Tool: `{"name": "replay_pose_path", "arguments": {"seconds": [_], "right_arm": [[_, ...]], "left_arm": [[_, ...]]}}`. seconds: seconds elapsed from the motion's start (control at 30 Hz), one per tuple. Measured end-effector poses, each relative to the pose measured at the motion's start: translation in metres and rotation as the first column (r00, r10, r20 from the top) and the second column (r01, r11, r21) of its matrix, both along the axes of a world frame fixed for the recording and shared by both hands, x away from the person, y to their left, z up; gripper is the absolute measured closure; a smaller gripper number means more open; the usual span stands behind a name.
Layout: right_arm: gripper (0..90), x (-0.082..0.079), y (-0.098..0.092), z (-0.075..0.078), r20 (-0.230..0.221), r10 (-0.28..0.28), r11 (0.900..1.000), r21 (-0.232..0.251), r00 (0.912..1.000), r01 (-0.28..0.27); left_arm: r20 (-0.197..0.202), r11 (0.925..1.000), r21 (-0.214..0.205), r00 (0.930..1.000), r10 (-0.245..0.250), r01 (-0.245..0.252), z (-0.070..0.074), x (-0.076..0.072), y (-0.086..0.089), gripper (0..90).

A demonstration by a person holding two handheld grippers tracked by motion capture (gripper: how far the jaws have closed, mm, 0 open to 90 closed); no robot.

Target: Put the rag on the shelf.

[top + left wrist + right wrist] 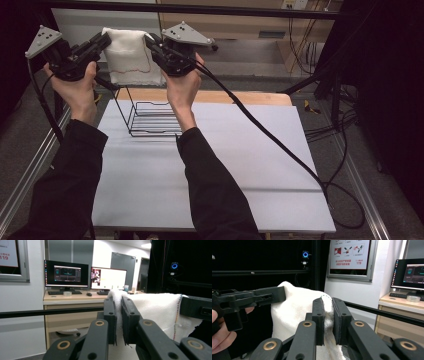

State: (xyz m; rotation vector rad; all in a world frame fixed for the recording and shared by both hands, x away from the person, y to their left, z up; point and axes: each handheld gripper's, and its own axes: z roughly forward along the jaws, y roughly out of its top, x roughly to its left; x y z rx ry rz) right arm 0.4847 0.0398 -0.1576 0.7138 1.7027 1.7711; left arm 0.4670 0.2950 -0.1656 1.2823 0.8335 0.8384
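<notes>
You are holding a white towel (129,57) up in the air, stretched between your two hands. Your left tool (102,41) is clamped on the towel's top left corner, and your right tool (150,42) is clamped on its top right corner. In the left gripper view the cloth (155,312) is squeezed between the two black jaws, which stand nearly together with only the fabric between them. The right gripper view shows the same: the towel (294,307) is pinched in a narrow gap between the jaws.

The towel hangs flat and upright from both corners, with a thin red stitched line running along its lower part and right edge. It hangs above the far side of a black wire rack (147,117), clear of it, not touching. The rack stands on the white worktop (240,165), near its far left corner. Your right forearm crosses in front of the rack's right end.
</notes>
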Motion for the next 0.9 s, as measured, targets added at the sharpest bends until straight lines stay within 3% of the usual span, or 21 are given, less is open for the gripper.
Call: {"name": "replay_pose_path", "arguments": {"seconds": [0.33,0.5,0.63,0.9], "right_arm": [[81.2,0.016,-0.002,-0.002,-0.011,-0.008,1.0,0.001,0.9999,0.008],[81.2,0.023,0.0,-0.001,-0.002,-0.01,0.9997,-0.021,1.0,0.01],[81.2,0.028,0.0,0.002,-0.012,-0.007,0.9999,-0.008,0.9999,0.007],[81.1,0.038,-0.001,0.001,-0.022,-0.016,0.9998,-0.009,0.9996,0.016]], "left_arm": [[-0.007,1.0,0.006,1.0,0.006,-0.006,0.0,0.016,-0.003,83.1],[-0.014,0.9999,0.009,0.9998,0.011,-0.011,0.001,0.025,-0.001,83.1],[-0.012,1.0,-0.002,0.9999,0.003,-0.003,0.003,0.029,0.0,83.1],[-0.017,0.9998,0.019,0.9998,0.007,-0.007,0.001,0.037,-0.002,83.1]]}}
